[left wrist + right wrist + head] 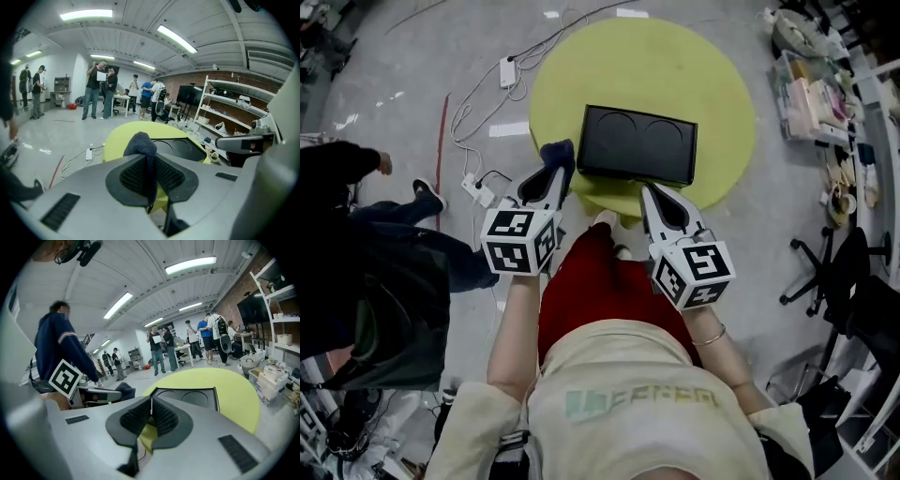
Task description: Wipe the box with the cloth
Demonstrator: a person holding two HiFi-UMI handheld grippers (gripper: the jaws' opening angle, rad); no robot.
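A black box [637, 143] with two round recesses in its top lies on the round yellow-green table [712, 84]; it also shows as the box [180, 147] and the box [187, 397]. My left gripper [555, 169] is shut on a dark blue cloth [558, 153], held just left of the box's near left corner; the cloth [143, 145] bulges out above the jaws. My right gripper [658, 194] is shut with nothing in it, at the table's near edge in front of the box.
Power strips and cables [502, 75] lie on the floor left of the table. A person in dark clothes [356, 234] stands at the left. Shelves and clutter [816, 84] line the right side, with an office chair [839, 267]. Several people [101, 89] stand far off.
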